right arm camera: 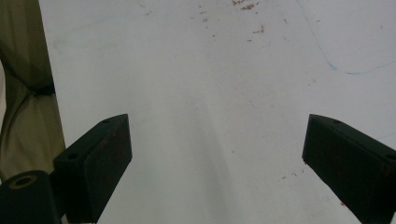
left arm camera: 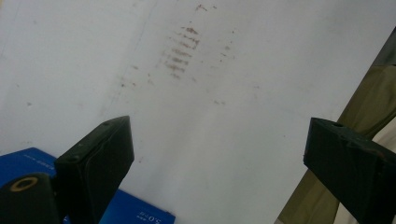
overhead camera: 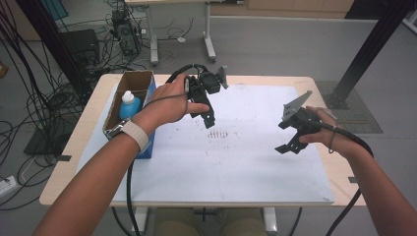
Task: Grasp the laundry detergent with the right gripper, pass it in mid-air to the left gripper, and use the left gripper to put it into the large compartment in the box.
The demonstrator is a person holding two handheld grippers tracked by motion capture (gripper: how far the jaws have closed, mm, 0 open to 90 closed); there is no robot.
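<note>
My left gripper (overhead camera: 208, 117) hovers over the white sheet (overhead camera: 246, 162) near the table's left middle, held by a hand with a wristband. Its jaws stand wide apart with nothing between them (left arm camera: 217, 154). My right gripper (overhead camera: 290, 145) hangs over the sheet's right half, and it too is open and empty (right arm camera: 217, 154). A patch of brownish marks (overhead camera: 220, 133) stains the sheet between the two grippers, also visible in the left gripper view as brownish marks (left arm camera: 180, 51). A white bottle with a blue cap (overhead camera: 130, 104) stands inside a cardboard box (overhead camera: 129, 84) at the left.
A blue box (overhead camera: 147, 147) lies against the cardboard box's front; its blue box corner (left arm camera: 135, 212) shows below my left jaw. The wooden table edge (overhead camera: 339, 177) borders the sheet. Cables, a computer and desk legs sit on the floor beyond.
</note>
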